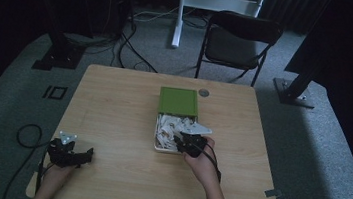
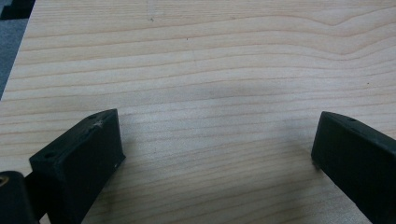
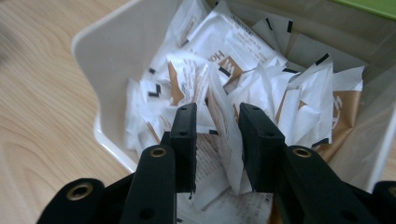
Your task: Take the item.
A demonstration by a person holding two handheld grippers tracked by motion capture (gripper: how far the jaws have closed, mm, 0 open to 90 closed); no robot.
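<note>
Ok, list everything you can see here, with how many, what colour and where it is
table: one, light wood, centre of the high view
box: one, white, on the table right of middle
lid: one, green, at the far end of the box
packets: many, white with brown and black print, piled in the box
round insert: one, grey, in the tabletop near the far edge
folding chair: one, black, on the floor beyond the table
cables: several, black, on the grey floor behind the table
white frame: one, beyond the chair
left tool: one, black, jaws wide apart over bare wood, near left corner
right tool: one, black, in the box, jaws either side of a packet
</note>
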